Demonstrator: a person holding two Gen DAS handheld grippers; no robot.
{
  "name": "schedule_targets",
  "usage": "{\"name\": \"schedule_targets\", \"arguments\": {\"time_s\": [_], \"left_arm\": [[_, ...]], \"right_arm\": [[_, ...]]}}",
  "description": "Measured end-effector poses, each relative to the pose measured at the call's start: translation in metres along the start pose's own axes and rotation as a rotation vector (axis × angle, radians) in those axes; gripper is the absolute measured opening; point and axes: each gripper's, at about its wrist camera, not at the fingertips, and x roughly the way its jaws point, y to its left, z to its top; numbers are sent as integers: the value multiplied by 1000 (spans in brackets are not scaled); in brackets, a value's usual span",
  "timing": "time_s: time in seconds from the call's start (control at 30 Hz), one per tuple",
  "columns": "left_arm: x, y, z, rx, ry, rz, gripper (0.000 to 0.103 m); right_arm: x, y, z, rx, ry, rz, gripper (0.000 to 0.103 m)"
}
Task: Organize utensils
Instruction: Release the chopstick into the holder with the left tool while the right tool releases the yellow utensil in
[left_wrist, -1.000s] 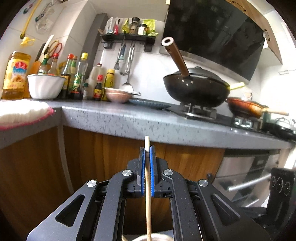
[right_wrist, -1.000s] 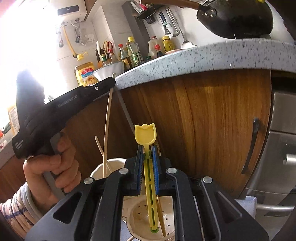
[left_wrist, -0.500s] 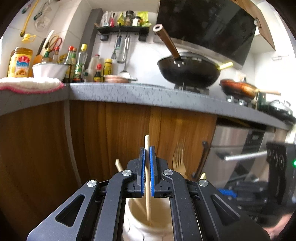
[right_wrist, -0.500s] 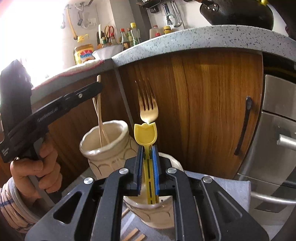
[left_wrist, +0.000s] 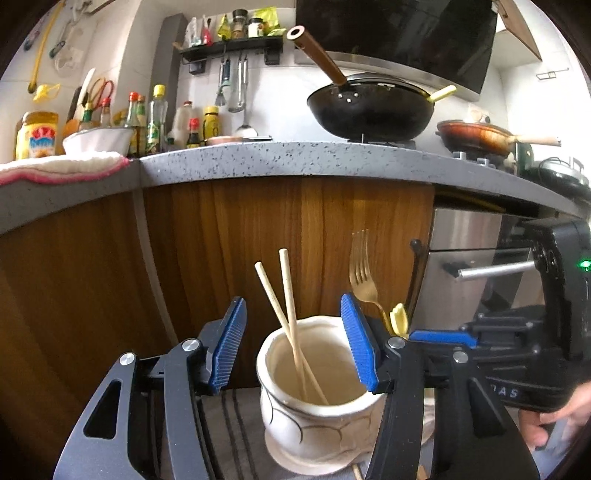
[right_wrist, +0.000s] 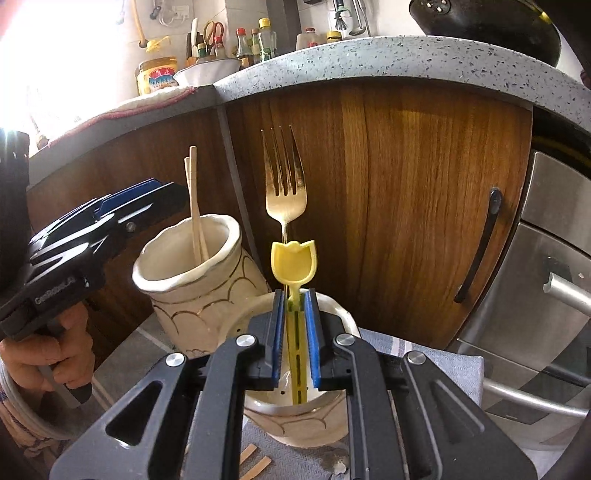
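Left gripper opening over cream holder with two chopsticks free inside, right gripper at 3 o'clock, jaws opening around yellow utensil, contact unclear

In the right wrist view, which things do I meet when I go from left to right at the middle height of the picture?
Left hand-held gripper → cream ceramic jar with gold lines holding two wooden chopsticks → gold metal fork with the yellow tulip-shaped plastic utensil below it → black cabinet handle → steel appliance door.
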Motion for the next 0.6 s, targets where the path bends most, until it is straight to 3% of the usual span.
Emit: {"name": "schedule_targets", "arguments": {"time_s": [0.1,0.3,0.6], "left_arm": [[-9,2,-3,-12,1,5,54],[-28,4,-19,-43,35,22,58],[-30,-6,-88,-49,270,-5,58]], "right_arm": [[-7,0,-2,-1,-8,-10,27],[-29,-4,-13,-12,3,-30,28],[-57,-15,-64,46,91,-53,29]]}}
